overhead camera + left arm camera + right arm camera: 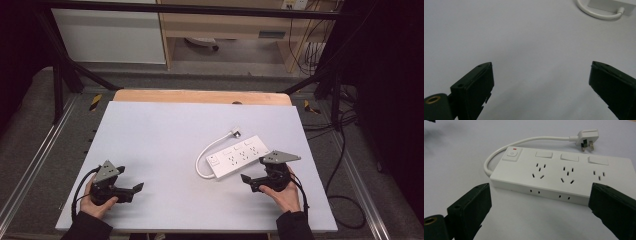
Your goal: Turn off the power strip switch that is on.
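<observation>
A white power strip lies flat — three sockets, one switch, short looped cord. Its long axis runs diagonally, plug end far-right. Both the left gripper and the right gripper are spread, empty.

from my feed the white tabletop sits mid frame with a wood edge along its far side. a black metal frame stands around it. top of frame there's a light wood desk, white panel upper left, cables trailing on grey floor at right.
</observation>
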Available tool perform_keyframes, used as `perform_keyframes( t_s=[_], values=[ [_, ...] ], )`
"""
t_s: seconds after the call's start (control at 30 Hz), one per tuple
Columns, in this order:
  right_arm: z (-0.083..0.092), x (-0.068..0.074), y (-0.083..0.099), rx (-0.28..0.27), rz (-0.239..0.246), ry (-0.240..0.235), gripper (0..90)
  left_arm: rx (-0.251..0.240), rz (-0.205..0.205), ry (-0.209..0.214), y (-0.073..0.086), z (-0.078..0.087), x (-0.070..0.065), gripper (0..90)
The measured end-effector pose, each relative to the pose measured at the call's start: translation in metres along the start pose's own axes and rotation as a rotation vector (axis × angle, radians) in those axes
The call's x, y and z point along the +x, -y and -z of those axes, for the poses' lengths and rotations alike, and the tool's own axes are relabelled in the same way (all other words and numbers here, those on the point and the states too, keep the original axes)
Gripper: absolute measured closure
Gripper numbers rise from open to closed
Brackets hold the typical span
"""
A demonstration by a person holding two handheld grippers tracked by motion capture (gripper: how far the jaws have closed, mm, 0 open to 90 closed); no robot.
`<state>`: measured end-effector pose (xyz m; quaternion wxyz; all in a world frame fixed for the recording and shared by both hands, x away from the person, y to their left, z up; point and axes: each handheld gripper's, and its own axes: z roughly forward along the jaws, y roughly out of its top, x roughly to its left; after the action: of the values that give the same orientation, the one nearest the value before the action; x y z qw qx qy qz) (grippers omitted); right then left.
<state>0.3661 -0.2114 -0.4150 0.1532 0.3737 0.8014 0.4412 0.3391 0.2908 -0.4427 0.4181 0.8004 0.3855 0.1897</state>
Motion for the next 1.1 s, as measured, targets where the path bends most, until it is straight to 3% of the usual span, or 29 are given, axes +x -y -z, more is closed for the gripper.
perform_keyframes(
  t_s=[0.4, 1.1],
  values=[
    [-0.005, 0.0, -0.01, -0.007, 0.0, 0.004, 10.3, 0.0, -0.002, -0.001, 0.0, 0.0, 0.0, 5.8],
    [-0.021, 0.001, -0.023, -0.014, 0.006, 0.007, 27.1, -0.003, 0.0, -0.002, 0.0, 0.001, 0.0, 5.8]
  ],
)
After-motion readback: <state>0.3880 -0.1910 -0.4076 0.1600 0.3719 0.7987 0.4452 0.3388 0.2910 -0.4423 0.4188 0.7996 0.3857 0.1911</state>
